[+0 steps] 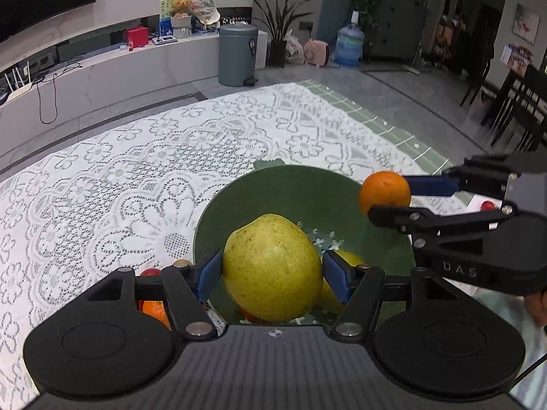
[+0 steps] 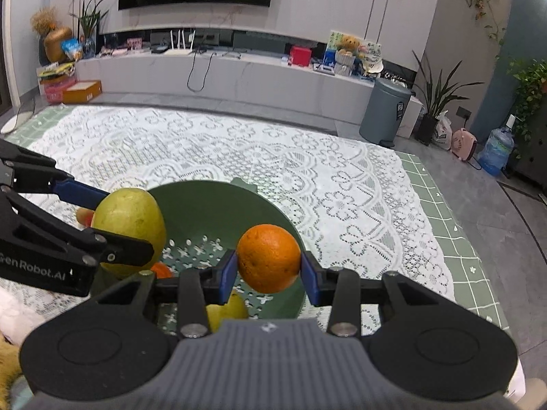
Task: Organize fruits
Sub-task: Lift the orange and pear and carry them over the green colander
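My left gripper [image 1: 271,273] is shut on a yellow-green pear [image 1: 271,268] and holds it over the near side of a green colander bowl [image 1: 290,188]. My right gripper [image 2: 269,270] is shut on an orange [image 2: 269,262] and holds it over the bowl's right rim [image 2: 273,210]. In the left wrist view the orange [image 1: 384,193] and right gripper [image 1: 386,196] sit at the bowl's right edge. In the right wrist view the pear [image 2: 130,220] and left gripper [image 2: 116,218] sit at the bowl's left. A yellow fruit [image 2: 227,311] and an orange fruit [image 2: 162,270] lie in the bowl.
The bowl stands on a white lace tablecloth [image 1: 136,171] over a green checked cloth [image 2: 444,212]. An orange [image 1: 155,309] and a red fruit [image 1: 150,271] lie on the cloth left of the bowl. A grey bin [image 1: 237,54] stands on the floor beyond.
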Demonstrator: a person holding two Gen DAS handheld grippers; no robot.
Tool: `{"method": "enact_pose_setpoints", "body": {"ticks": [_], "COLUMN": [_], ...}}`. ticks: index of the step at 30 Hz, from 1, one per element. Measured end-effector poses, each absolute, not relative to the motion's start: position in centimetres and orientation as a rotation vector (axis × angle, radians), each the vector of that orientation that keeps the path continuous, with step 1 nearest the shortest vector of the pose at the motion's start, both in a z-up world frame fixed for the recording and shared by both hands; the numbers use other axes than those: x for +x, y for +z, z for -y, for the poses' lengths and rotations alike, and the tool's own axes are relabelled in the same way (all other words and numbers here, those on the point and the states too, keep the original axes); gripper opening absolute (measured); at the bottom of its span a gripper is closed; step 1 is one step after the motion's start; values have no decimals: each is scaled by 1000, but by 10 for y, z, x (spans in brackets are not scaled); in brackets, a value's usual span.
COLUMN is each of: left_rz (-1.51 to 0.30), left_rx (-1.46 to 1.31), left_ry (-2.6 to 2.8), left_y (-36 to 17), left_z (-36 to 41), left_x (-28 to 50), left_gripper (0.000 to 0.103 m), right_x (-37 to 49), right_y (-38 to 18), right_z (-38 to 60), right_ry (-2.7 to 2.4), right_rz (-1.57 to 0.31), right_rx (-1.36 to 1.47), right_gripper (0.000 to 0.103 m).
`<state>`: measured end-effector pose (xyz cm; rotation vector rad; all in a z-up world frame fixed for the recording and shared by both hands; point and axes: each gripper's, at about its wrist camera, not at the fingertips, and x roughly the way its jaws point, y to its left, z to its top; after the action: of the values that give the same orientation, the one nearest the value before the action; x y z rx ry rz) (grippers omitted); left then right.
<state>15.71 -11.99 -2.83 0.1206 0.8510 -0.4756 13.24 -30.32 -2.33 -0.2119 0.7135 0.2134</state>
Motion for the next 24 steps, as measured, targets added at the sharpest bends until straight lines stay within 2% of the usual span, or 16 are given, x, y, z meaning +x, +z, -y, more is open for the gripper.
{"method": "enact_pose_setpoints", "body": {"ticks": [13, 24], "left_rz": [-920, -876], "left_rx": [157, 295], "left_ry": [-479, -492], "left_y": [-53, -61], "left_z": [124, 143], "left_x": [185, 199], "left_gripper": [74, 74], "right_x": [170, 193], "right_y": [-43, -58], "right_z": [299, 299], "right_ry": [262, 278], "right_rz": [-840, -914], "right_rx": [-197, -184], "right_gripper": [38, 38]}}
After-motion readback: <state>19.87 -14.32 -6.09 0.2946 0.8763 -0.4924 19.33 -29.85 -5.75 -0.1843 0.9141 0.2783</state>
